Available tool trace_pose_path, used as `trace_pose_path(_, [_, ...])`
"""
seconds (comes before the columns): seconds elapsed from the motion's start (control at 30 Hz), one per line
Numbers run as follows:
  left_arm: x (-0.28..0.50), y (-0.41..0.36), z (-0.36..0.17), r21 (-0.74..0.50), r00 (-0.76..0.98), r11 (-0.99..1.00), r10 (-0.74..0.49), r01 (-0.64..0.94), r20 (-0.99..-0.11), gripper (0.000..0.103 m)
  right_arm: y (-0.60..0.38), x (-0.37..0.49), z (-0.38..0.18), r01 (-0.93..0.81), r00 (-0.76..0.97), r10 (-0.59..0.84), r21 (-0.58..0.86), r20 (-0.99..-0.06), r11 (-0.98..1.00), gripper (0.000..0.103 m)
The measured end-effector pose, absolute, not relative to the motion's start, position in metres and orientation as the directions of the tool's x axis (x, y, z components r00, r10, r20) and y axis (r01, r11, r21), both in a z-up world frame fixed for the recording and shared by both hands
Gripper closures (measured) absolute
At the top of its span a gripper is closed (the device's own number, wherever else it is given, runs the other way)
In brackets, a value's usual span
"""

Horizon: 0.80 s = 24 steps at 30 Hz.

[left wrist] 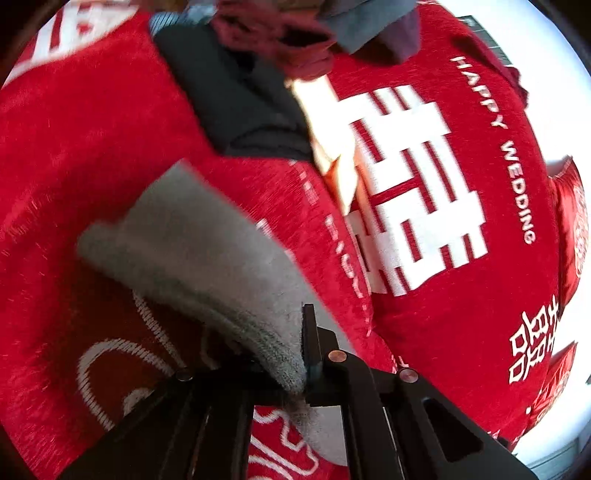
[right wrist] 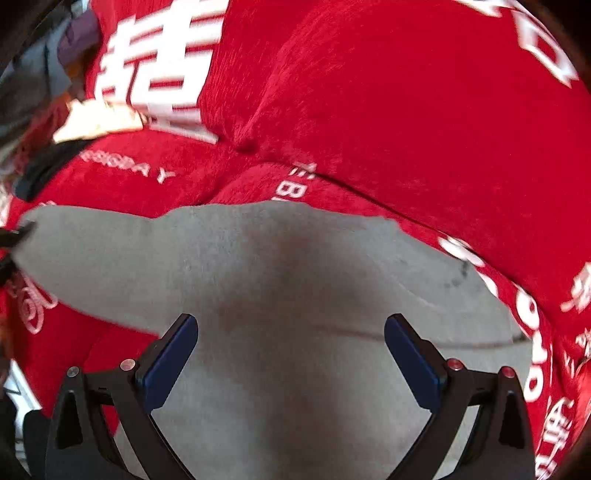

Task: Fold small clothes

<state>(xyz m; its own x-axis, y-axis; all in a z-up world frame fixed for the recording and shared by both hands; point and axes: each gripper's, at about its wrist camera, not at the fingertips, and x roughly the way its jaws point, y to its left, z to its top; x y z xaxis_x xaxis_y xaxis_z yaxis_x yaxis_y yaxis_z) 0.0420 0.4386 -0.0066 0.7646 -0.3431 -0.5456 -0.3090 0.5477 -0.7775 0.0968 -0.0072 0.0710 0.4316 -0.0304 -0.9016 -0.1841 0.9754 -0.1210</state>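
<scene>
A small grey garment [left wrist: 192,243] lies on red bedding [left wrist: 92,147] printed with white characters. My left gripper [left wrist: 304,369] is shut on one end of the grey garment, which bunches between its black jaws and stretches away up-left. In the right wrist view the same grey garment [right wrist: 288,280] spreads wide across the red bedding [right wrist: 406,110]. My right gripper [right wrist: 291,354] hovers over its middle, open, its blue-padded fingers [right wrist: 170,358] wide apart with only cloth beneath them. The left gripper's tip pinches the garment's corner at the far left edge of that view.
A pile of other clothes lies at the top: a dark garment [left wrist: 236,96], a maroon one [left wrist: 280,40] and a blue-grey one [left wrist: 365,22]. A pale folded piece [left wrist: 328,140] sits beside the dark one. The bedding's right edge meets a bright white surface [left wrist: 569,295].
</scene>
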Motion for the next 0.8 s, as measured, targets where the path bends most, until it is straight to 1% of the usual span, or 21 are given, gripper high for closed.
trace_pose_path(0.07, [0.037, 0.436, 0.007, -0.762, 0.773, 0.580, -0.328, -0.289, -0.543, 0.097, 0.007, 0.116, 0.053, -0.165, 0.404, -0.082, -0.160, -0.911, 0.973, 0.001])
trace_pose_path(0.13, [0.032, 0.434, 0.015, -0.750, 0.777, 0.601, -0.320, -0.275, -0.541, 0.097, 0.019, 0.128, 0.038, -0.148, 0.378, -0.100, -0.167, -0.920, 0.975, 0.001])
trace_pose_path(0.23, [0.033, 0.430, 0.016, -0.716, 0.767, 0.636, -0.295, -0.288, -0.570, 0.097, 0.049, 0.135, 0.015, -0.156, 0.346, -0.121, -0.184, -0.931, 0.970, 0.001])
trace_pose_path(0.27, [0.034, 0.430, 0.014, -0.701, 0.758, 0.646, -0.284, -0.301, -0.587, 0.097, 0.066, 0.132, 0.010, -0.177, 0.352, -0.102, -0.173, -0.930, 0.969, 0.001])
trace_pose_path(0.33, [0.034, 0.434, 0.009, -0.706, 0.753, 0.635, -0.286, -0.314, -0.592, 0.097, 0.092, 0.124, 0.007, -0.241, 0.341, -0.052, -0.141, -0.938, 0.960, 0.001])
trace_pose_path(0.4, [0.030, 0.439, 0.008, -0.712, 0.760, 0.621, -0.276, -0.326, -0.589, 0.097, 0.125, 0.108, 0.011, -0.375, 0.299, 0.061, -0.059, -0.952, 0.925, 0.003])
trace_pose_path(0.43, [0.029, 0.439, 0.009, -0.709, 0.761, 0.624, -0.270, -0.329, -0.591, 0.097, 0.137, 0.098, 0.018, -0.434, 0.302, 0.099, -0.044, -0.948, 0.900, 0.003])
trace_pose_path(0.5, [0.028, 0.434, 0.018, -0.678, 0.758, 0.657, -0.246, -0.329, -0.605, 0.097, 0.143, 0.083, 0.035, -0.481, 0.347, 0.113, -0.074, -0.931, 0.873, 0.003])
trace_pose_path(0.57, [0.027, 0.421, 0.034, -0.628, 0.759, 0.714, -0.211, -0.311, -0.616, 0.097, 0.128, 0.072, 0.052, -0.469, 0.368, 0.134, -0.060, -0.920, 0.881, 0.003])
trace_pose_path(0.63, [0.029, 0.405, 0.050, -0.583, 0.758, 0.757, -0.185, -0.297, -0.626, 0.097, 0.090, 0.063, 0.069, -0.409, 0.398, 0.145, -0.033, -0.906, 0.912, 0.003])
trace_pose_path(0.73, [0.038, 0.362, 0.078, -0.503, 0.754, 0.826, -0.157, -0.255, -0.638, 0.097, 0.020, 0.055, 0.084, -0.292, 0.453, 0.078, -0.065, -0.888, 0.954, 0.003])
trace_pose_path(0.8, [0.043, 0.326, 0.095, -0.452, 0.756, 0.868, -0.151, -0.208, -0.637, 0.097, -0.030, 0.049, 0.089, -0.201, 0.459, 0.024, -0.078, -0.888, 0.977, 0.003])
